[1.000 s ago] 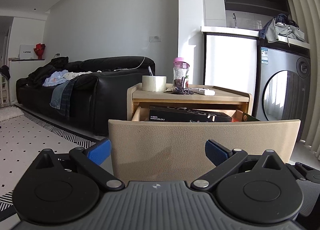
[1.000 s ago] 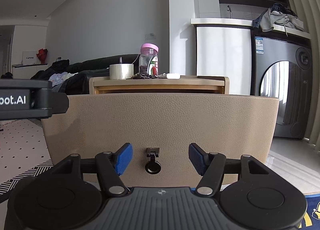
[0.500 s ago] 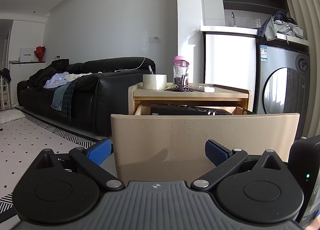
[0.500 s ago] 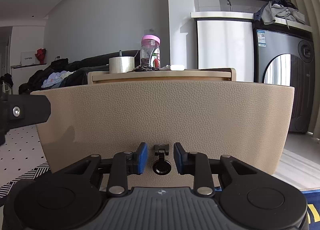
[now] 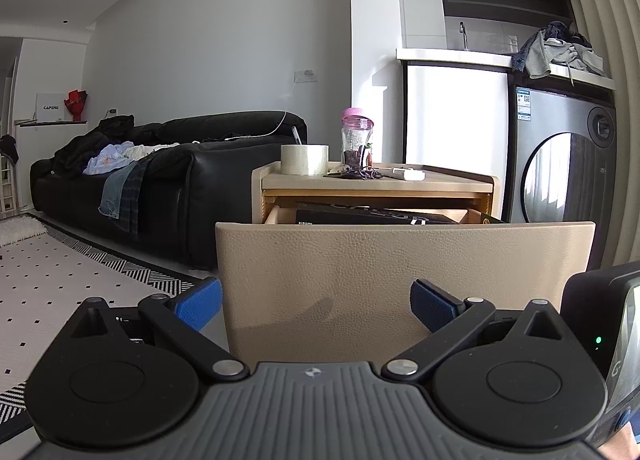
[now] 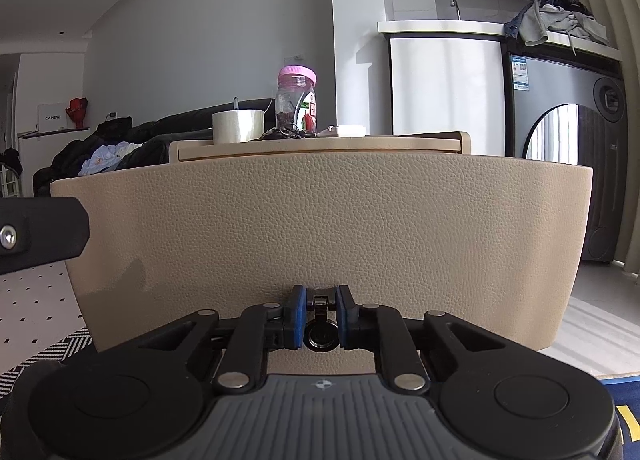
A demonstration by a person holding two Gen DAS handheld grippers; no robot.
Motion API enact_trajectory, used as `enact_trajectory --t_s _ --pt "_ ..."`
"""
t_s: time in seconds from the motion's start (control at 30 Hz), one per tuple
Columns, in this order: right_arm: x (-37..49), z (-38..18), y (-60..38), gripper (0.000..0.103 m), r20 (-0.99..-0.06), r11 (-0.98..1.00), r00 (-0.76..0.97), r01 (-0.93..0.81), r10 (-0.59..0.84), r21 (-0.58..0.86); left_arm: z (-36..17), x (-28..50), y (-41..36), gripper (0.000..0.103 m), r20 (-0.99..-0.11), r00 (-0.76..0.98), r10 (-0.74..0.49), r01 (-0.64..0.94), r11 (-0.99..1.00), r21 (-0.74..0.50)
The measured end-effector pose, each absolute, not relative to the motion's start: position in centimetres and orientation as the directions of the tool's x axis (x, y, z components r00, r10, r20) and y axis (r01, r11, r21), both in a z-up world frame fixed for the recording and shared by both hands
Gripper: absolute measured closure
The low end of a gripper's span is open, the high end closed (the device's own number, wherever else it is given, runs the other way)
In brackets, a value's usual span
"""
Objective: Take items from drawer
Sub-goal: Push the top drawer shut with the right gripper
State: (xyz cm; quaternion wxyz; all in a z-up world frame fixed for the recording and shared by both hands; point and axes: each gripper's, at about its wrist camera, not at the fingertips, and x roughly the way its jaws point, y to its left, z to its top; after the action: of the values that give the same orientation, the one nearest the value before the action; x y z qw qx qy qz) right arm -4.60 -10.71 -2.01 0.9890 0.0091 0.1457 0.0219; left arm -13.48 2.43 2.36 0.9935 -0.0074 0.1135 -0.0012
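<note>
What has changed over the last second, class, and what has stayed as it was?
The right tongs moved in toward the drawer front and their jaws, wide apart before, are closing on the ring pull, which now sits between the blue pads. The left tongs stayed open and still. The drawer is still partly out, and the black box inside lies untouched.

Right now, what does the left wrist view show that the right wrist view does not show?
Only the left wrist view looks over the drawer front into the open drawer, where a black box lies; the left gripper is open and holds nothing. Only the right wrist view shows the small dark pull ring, with the right gripper closing on it. Both views share the bedside table, the tape roll, the pink-lidded jar, the sofa and the washing machine.
</note>
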Motion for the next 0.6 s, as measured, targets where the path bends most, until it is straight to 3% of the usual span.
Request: enact_trajectory --t_s 0.6 --pt "-2.4 -1.9 -10.5 0.086 -0.291 0.999 0.956 -0.041 0.040 0.001 2.1 -13.4 2.8 0.000 -0.236 0.972 0.016 -0.020 1.000 -0.015"
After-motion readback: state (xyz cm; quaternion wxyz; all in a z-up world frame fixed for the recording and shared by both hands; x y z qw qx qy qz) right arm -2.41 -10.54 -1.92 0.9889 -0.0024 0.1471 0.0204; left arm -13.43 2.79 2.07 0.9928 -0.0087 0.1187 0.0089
